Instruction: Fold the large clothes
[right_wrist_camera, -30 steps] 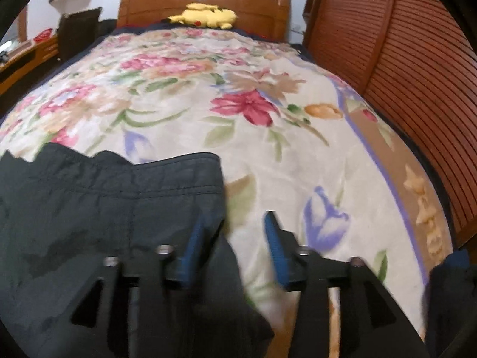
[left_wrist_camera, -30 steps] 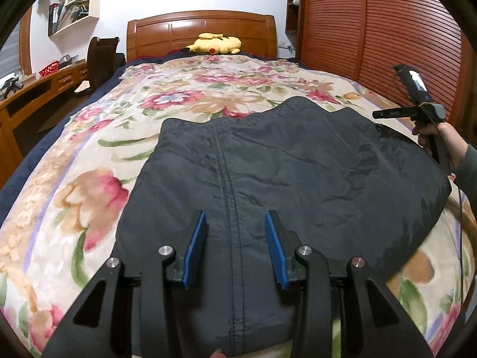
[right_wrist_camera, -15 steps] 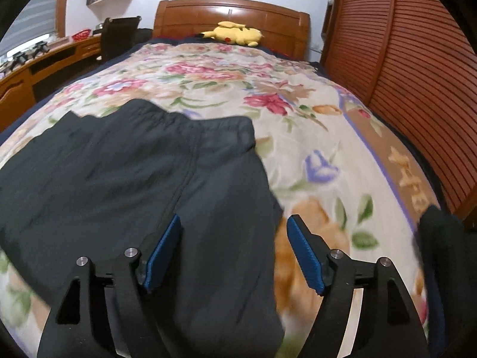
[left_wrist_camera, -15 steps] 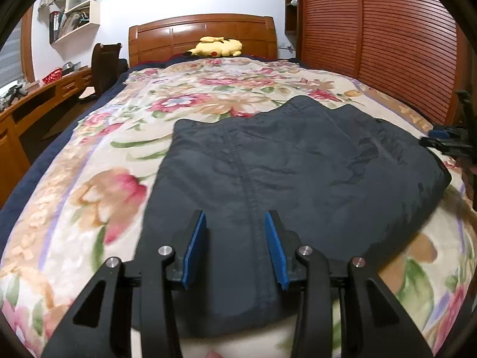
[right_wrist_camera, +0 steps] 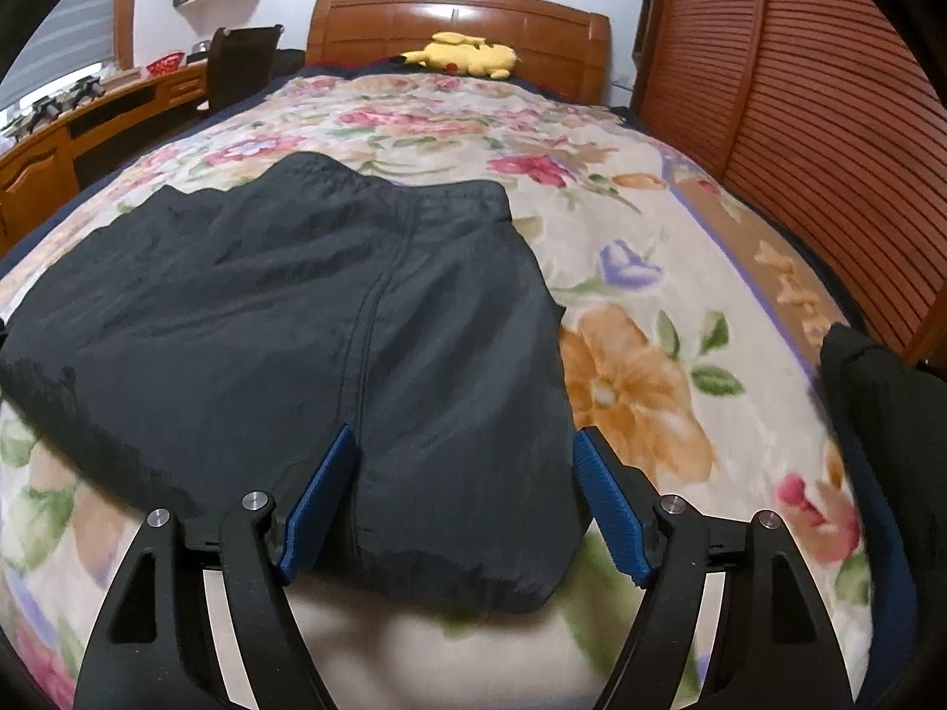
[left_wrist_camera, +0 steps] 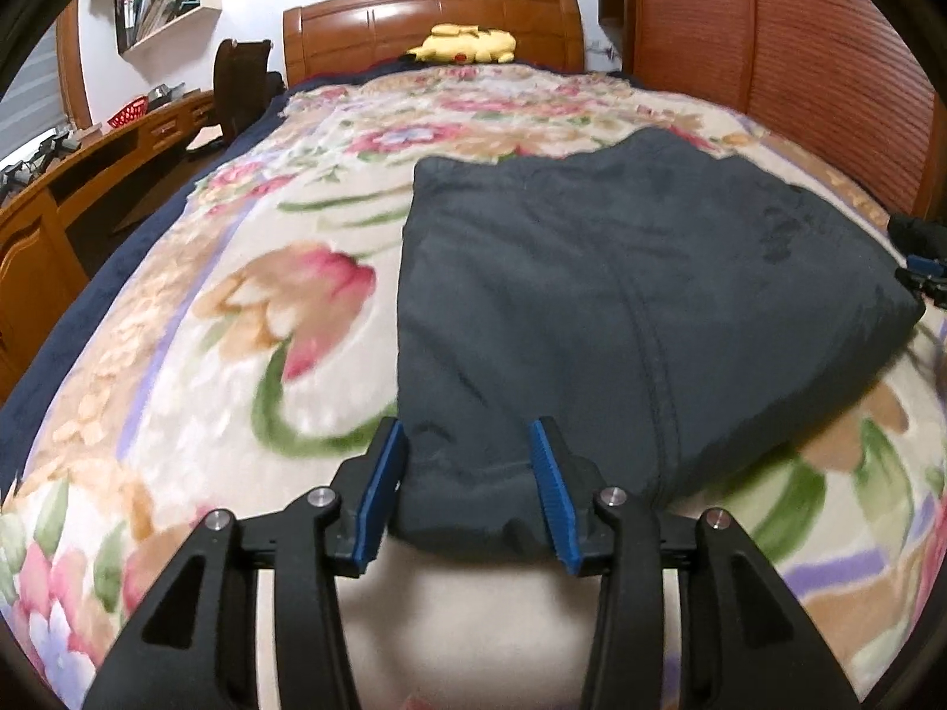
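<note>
**Ana:** Both grippers sit nearer the bed's near edge than a second ago: then the dark garment [left_wrist_camera: 621, 307] ran under the left gripper [left_wrist_camera: 467, 491] off the bottom of the frame, and now its hem shows at lower centre, between the fingers.

**Ben:** And the jaws?

**Ana:** Left ones are opening, at a middling width. A corner of the hem lies between the blue pads [left_wrist_camera: 383, 491]; the left pad sits right at the cloth's edge, but no pinch shows.

**Ben:** The right gripper [right_wrist_camera: 467, 503]?

**Ana:** Much wider than a second ago, jaws spread broadly. The garment's other near corner lies between them, the pads beside the cloth and not pressing it.

**Ben:** Where is the garment?

**Ana:** Flat on the floral blanket [right_wrist_camera: 639, 367], filling centre-left of the right wrist view and centre-right of the left. A yellow plush toy [left_wrist_camera: 464, 42] rests by the wooden headboard [left_wrist_camera: 432, 18] at upper centre. Another dark cloth [right_wrist_camera: 876, 390] lies at the right edge.
</note>
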The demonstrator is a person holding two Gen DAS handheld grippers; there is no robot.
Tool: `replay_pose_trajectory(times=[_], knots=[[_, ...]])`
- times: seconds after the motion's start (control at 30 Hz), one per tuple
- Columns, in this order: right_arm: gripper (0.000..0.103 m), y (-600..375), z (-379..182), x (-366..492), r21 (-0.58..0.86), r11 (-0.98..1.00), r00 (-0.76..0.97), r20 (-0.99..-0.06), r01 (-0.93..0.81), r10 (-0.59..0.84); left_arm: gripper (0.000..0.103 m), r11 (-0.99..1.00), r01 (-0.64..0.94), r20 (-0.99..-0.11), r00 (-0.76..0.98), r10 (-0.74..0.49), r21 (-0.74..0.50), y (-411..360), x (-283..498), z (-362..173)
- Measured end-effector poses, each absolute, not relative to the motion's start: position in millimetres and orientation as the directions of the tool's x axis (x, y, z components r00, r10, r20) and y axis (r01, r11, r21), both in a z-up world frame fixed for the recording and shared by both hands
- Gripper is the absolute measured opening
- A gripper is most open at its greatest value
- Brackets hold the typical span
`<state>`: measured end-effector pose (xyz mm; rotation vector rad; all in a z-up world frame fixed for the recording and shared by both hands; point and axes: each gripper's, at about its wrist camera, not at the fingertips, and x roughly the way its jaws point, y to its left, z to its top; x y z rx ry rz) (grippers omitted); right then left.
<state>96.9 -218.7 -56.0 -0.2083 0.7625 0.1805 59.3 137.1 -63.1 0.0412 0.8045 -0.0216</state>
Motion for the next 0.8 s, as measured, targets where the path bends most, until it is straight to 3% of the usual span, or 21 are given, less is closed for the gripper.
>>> replay_pose_trajectory(times=[0.4,0.8], knots=[[0.085,-224.2,-79.3,91.3,-0.085,0.975,0.710,-0.699,-0.207,0.089,0.051,0.999,0.036,-0.751,0.658,-0.050,-0.035,145.9,65.4,-75.0],[0.088,-252.7,-95.7,105.2,0.166,0.963,0.618,-0.740,-0.215,0.265,0.048,0.999,0.037,-0.738,0.674,-0.032,-0.009,142.4,59.5,-75.4]])
